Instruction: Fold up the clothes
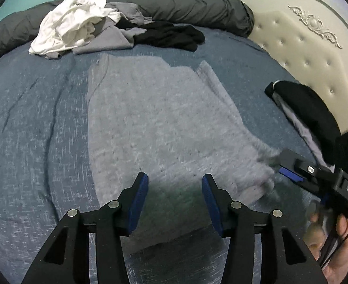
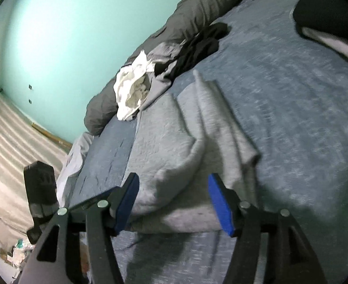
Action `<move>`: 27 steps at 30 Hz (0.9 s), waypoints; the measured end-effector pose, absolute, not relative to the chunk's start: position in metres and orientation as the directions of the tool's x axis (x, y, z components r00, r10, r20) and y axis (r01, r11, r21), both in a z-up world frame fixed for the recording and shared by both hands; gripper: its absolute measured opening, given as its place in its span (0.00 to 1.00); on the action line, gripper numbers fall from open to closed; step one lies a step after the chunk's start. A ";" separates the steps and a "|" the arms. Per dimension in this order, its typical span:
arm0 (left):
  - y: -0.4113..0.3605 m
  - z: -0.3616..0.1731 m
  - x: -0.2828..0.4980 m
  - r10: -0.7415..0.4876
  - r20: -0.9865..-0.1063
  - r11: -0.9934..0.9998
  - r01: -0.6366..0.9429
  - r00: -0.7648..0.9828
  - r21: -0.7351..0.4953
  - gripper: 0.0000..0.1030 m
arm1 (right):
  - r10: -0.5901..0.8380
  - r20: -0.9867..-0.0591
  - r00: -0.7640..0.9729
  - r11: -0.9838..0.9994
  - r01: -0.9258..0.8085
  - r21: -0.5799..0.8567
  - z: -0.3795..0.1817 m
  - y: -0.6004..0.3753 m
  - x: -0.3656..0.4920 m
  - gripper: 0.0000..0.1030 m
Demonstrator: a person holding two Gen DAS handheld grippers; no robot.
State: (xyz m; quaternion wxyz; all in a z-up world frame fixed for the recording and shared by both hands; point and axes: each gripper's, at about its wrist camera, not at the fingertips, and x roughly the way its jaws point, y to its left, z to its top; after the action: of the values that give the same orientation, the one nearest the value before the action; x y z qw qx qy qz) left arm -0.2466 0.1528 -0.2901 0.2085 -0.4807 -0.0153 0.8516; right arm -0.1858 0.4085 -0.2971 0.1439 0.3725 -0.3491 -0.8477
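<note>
A light grey garment lies spread flat on the blue bedspread. My left gripper is open and empty, hovering over its near edge. My right gripper is open, its fingers on either side of a raised fold of the same grey garment at its right edge. The right gripper also shows in the left wrist view, blurred, at the garment's right corner.
A pile of white, grey and black clothes lies at the far side against a rolled dark grey duvet. A black and grey folded stack sits by the cream headboard. The bed edge and floor are to the left.
</note>
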 end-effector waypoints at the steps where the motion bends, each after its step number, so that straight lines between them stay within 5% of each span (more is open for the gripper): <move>1: 0.153 -0.292 -0.246 0.372 -0.810 -0.911 -0.345 -0.453 -0.225 0.50 | -0.504 -0.548 -0.668 -0.722 -0.022 0.692 -0.301 0.404 -0.191 0.60; 5: 0.151 -0.295 -0.246 0.381 -0.807 -0.907 -0.352 -0.451 -0.231 0.50 | -0.516 -0.562 -0.647 -0.714 -0.038 0.699 -0.316 0.396 -0.203 0.56; 6: 0.150 -0.296 -0.246 0.383 -0.807 -0.906 -0.352 -0.450 -0.233 0.50 | -0.510 -0.564 -0.649 -0.722 -0.033 0.692 -0.316 0.394 -0.204 0.36; 9: 0.151 -0.296 -0.245 0.383 -0.808 -0.906 -0.353 -0.448 -0.234 0.50 | -0.480 -0.574 -0.663 -0.762 -0.009 0.648 -0.310 0.387 -0.206 0.10; 17: 0.168 -0.291 -0.237 0.421 -0.796 -0.884 -0.394 -0.436 -0.252 0.51 | -0.381 -0.513 -0.769 -0.851 0.075 0.520 -0.261 0.387 -0.179 0.07; 27: 0.175 -0.296 -0.237 0.372 -0.824 -0.896 -0.397 -0.428 -0.199 0.51 | -0.363 -0.665 -0.653 -0.837 -0.085 0.540 -0.320 0.408 -0.176 0.07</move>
State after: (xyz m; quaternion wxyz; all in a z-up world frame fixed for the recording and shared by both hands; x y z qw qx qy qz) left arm -0.2369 0.1746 -0.2958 0.2274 -0.4840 0.0126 0.8449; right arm -0.1756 0.4083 -0.3197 0.0802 0.4087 -0.2738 -0.8670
